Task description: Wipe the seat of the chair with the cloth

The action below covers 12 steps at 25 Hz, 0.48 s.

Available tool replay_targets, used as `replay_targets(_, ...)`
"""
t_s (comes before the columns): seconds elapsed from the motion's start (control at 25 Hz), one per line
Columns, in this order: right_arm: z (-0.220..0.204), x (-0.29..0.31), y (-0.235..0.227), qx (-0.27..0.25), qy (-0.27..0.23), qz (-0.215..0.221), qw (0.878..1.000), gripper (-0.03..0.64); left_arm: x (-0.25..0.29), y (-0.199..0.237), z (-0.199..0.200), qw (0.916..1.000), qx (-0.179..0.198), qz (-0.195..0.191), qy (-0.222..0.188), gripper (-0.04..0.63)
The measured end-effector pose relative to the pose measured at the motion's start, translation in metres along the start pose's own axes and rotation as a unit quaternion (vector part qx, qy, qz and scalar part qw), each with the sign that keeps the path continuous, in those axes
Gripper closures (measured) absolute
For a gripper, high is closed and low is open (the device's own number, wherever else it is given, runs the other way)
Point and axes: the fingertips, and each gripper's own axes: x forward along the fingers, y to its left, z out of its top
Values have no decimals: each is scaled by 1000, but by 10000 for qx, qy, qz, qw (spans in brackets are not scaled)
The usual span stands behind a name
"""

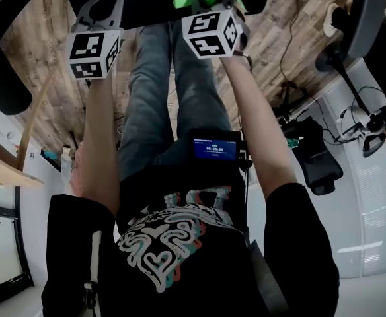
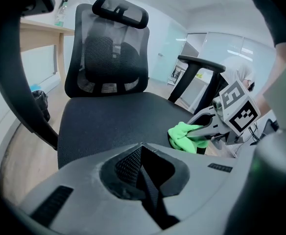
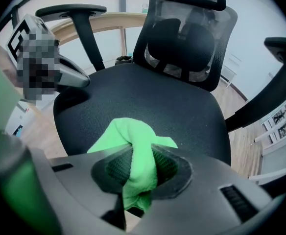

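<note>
Right gripper view: the right gripper [image 3: 139,153] clamps the green cloth [image 3: 128,131] at the seat's [image 3: 153,94] front edge. An armrest [image 3: 77,11] flanks the seat; the left gripper [image 2: 142,148] hovers over it, jaws together, empty.

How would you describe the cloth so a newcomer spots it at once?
Find the black mesh office chair and its wide dark seat. Near the seat's front edge, the right gripper pinches a crumpled cloth. It is bright green, the only vivid thing there.
</note>
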Motion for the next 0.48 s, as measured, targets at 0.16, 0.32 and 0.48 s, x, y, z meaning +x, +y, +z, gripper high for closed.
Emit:
replay_targets(0.16,5,4,1,-104,23,72,9999,534,3,-2,-3,10000,-11,19,73,594)
replay_targets(0.32,16,10,8,-151,-16,155,9998,534,4,-2,-2,10000,-27,22,79,594)
replay_targets(0.48,30,15,25,-278,-121,293,9991,534,3,0,-1,9999,-73,49,57,594)
